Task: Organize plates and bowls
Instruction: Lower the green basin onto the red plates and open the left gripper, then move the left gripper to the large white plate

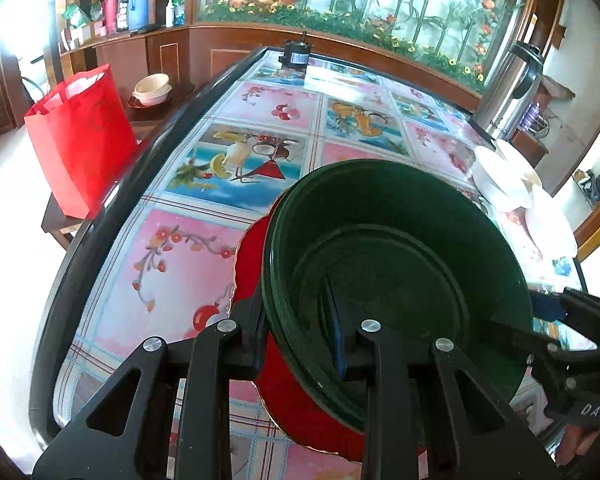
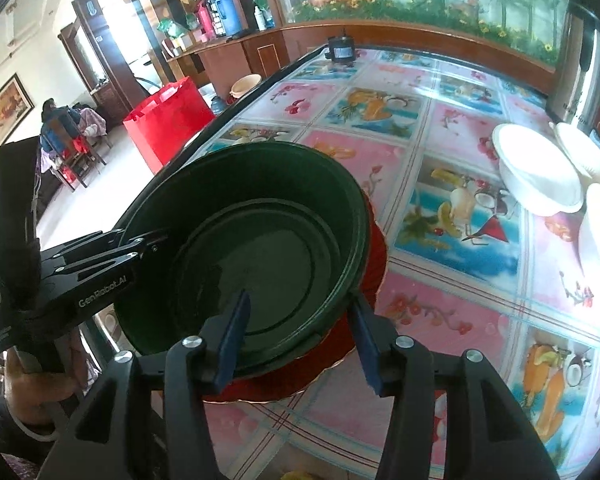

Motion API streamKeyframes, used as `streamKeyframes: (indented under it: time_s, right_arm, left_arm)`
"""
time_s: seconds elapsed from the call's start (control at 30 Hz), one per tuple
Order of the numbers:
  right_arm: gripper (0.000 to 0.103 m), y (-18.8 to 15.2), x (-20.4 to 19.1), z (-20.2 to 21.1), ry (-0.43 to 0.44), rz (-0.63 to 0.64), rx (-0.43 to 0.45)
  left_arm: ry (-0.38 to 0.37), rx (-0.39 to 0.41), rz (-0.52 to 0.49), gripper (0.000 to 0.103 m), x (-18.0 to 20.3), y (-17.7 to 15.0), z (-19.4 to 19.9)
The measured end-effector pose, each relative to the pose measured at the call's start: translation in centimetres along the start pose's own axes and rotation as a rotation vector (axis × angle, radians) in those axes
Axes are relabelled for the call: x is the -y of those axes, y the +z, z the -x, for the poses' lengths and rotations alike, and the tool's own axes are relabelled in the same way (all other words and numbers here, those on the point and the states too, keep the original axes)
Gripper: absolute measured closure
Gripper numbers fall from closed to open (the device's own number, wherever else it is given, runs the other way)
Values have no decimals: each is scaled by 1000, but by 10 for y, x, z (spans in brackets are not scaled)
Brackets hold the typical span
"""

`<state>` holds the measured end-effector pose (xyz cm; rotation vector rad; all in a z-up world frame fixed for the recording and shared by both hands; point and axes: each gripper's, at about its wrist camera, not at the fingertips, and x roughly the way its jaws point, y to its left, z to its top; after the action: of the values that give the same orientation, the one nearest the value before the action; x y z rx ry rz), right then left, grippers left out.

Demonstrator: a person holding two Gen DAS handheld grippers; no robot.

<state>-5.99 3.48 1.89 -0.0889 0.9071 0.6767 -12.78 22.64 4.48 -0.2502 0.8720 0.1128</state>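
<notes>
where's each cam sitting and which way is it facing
Left wrist: on the left gripper, looking down-forward; its fingers straddle the green bowl rim; the right gripper shows at right.
Right wrist: on the right gripper, looking down-forward; fingers either side of the bowl's near rim, not pressing; the left gripper and a hand show at left.
Shared: bowl, red plate, white bowls, red bag, table.
</notes>
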Motion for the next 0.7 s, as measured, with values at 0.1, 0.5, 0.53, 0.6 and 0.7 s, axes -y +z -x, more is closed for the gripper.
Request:
streamKeyframes:
  time_s: [0.1, 0.5, 0.53, 0.6, 0.7]
  right_arm:
    - [42, -2, 1, 4, 9, -9, 4]
    - [25, -27, 50, 56, 56, -194, 113]
    - [24, -31, 56, 59, 51, -214, 116]
    - [24, -36, 68, 65, 61, -259, 120]
    - [24, -48, 86, 75, 65, -331, 133]
  left_arm:
    - [2, 7, 11, 59, -3, -1, 1]
    - [10, 179, 3, 40, 3, 3, 49]
    - [11, 189, 0, 40, 5, 3, 52]
    - [15, 209, -17, 40, 11, 2, 59]
    - [11, 219, -44, 40, 23, 4, 65]
